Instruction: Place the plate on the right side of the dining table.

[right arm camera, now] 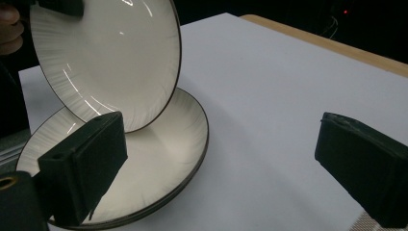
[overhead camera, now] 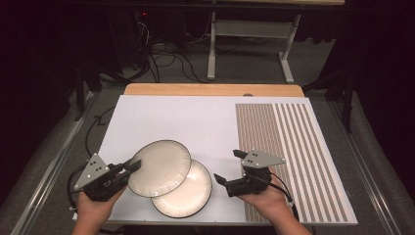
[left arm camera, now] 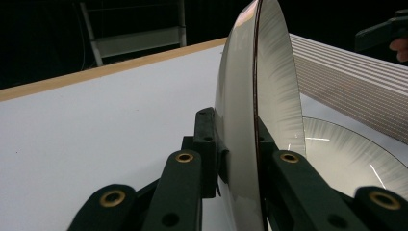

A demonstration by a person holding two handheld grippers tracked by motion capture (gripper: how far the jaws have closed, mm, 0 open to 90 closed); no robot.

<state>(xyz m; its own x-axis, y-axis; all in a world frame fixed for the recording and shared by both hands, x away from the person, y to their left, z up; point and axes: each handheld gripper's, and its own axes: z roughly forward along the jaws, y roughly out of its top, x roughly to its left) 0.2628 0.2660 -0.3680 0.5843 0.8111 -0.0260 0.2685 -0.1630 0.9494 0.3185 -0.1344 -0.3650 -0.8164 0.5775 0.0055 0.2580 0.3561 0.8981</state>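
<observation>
The left gripper (overhead camera: pixel 131 166) fingers grasp the upper plate (overhead camera: pixel 160 168) by its rim; the right gripper (overhead camera: pixel 228 167) fingers stand released beside the lower plate (overhead camera: pixel 188 196).

Count at this moment: two cream plates with dark rims, the upper plate (overhead camera: pixel 160 167) lifted and tilted, the lower plate (overhead camera: pixel 188 196) flat on the table (overhead camera: pixel 195 122) and partly covered by the upper one. Two hand-held tools, the left tool (overhead camera: pixel 131 166) clamped on the upper plate's rim and the right tool (overhead camera: pixel 227 166) with jaws apart and nothing between them; two hands, one per tool. One white table sheet, one striped mat (overhead camera: pixel 288 156) at its right side, one wooden board edge (overhead camera: pixel 210 89) behind.
</observation>
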